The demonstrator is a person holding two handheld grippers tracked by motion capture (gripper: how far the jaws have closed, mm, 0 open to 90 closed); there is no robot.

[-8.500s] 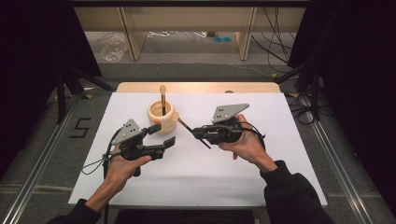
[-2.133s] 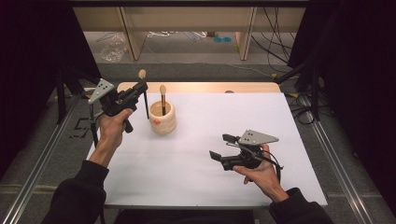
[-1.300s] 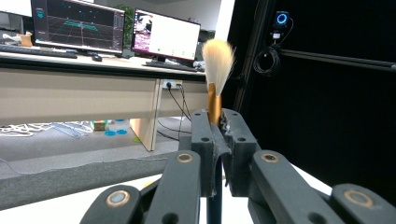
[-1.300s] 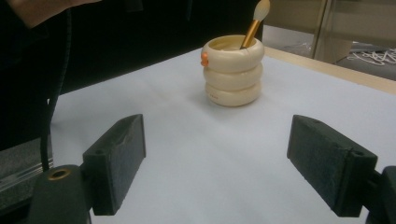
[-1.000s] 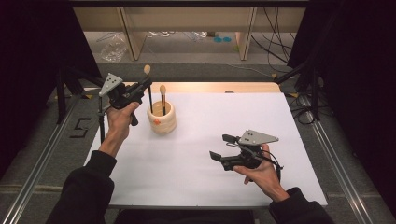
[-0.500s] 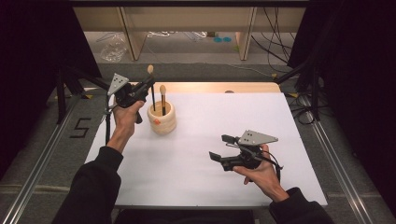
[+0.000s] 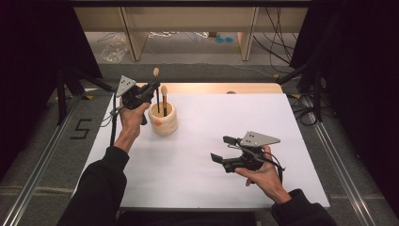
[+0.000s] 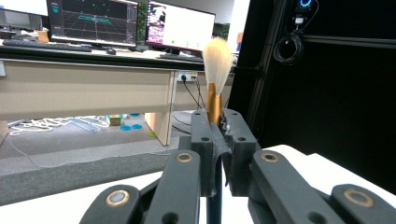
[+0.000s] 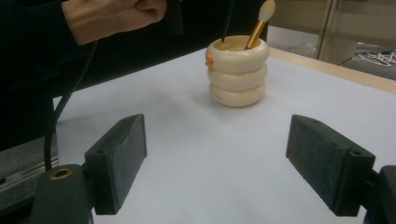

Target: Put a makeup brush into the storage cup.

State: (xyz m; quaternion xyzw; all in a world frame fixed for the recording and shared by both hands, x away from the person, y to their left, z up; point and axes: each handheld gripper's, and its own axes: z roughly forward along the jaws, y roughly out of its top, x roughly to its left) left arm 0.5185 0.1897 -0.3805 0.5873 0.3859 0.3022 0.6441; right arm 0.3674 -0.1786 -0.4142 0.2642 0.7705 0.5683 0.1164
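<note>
Jaws of the right gripper (image 7: pixel 220 149) stand spread and empty, idle over the white table sheet (image 7: pixel 197 169). Beyond them, the left gripper (image 8: pixel 216 128) pinches a black-handled, gold-ferruled makeup brush (image 8: pixel 216 70) upright, its handle entering the cream ringed ceramic holder (image 7: pixel 163 118), probably for a straight drop beside the second brush (image 7: pixel 164 98).

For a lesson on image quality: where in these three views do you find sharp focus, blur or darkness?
High view: white table sheet bright, surroundings dark. Left gripper view: pale-bristled brush with gold ferrule fairly sharp, monitors behind softer. Right gripper view: cream ringed holder clear, near black jaws slightly soft.
</note>
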